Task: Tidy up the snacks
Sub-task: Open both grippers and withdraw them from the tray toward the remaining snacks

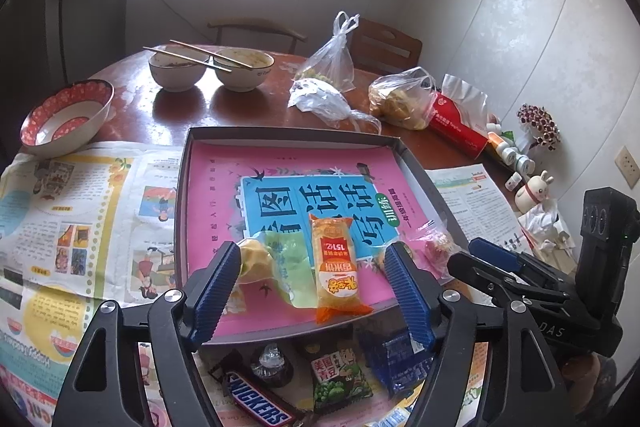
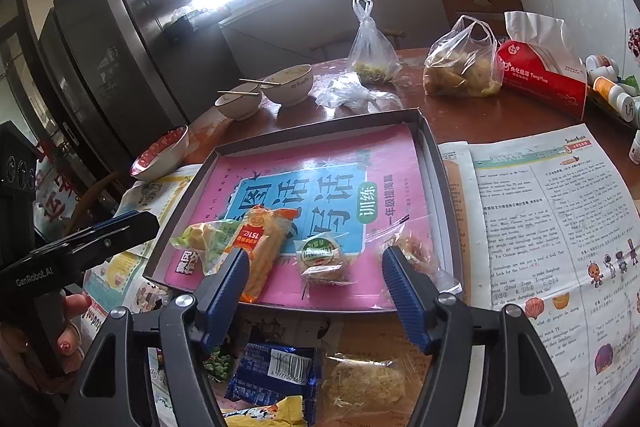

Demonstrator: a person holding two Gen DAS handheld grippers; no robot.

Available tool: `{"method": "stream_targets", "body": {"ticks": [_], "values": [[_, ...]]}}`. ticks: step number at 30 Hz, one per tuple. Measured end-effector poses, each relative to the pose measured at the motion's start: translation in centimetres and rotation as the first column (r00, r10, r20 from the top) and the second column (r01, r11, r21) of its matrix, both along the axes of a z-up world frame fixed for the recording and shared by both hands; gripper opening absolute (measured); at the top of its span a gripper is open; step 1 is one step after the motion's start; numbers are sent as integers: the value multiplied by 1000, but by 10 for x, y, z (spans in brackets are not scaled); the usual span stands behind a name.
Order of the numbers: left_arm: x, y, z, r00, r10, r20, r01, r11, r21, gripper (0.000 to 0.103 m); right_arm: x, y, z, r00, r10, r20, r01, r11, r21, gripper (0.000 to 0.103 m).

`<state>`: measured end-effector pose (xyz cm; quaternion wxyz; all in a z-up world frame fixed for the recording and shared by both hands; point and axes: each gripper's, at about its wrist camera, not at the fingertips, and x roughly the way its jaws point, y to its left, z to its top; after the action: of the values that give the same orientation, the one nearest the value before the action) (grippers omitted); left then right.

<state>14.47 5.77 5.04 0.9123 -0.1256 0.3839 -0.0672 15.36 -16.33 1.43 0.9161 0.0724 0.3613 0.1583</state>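
Snacks gathered in the shallow tray (image 1: 188, 187) on the counter (image 1: 256, 107).
We hold both claws, left (image 1: 316, 259) and right (image 2: 314, 265), apart and empty over the tray's near edge; inside it lies the orange snack pack (image 1: 336, 267), with a Snickers bar (image 1: 260, 403) outside, just below that edge.

- Chocolate bar (image 1: 260, 403), near edge, left view: "SNICKERS".
- Green pea packet (image 1: 340, 379) beside it: "美国青豆".
- Orange snack pack (image 1: 336, 267) in the tray: "米多奇", "1514Z", seen upside down.
- Pink booklet (image 2: 320, 187) lining the tray: "训练" on a green oval.
- Red tissue box (image 2: 540, 75), far right: "TangMax".
- Far bowl (image 2: 288, 85): "Family".
- Black gripper body (image 2: 36, 279), left: "GenRobot.AI".
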Motion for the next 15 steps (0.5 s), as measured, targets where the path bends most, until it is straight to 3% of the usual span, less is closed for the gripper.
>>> {"method": "stream_targets", "body": {"ticks": [15], "values": [[-10, 8, -2, 1000, 20, -9, -21, 1000, -7, 76, -10, 9, 4, 1000, 25, 15, -25, 1000, -15, 70]]}}
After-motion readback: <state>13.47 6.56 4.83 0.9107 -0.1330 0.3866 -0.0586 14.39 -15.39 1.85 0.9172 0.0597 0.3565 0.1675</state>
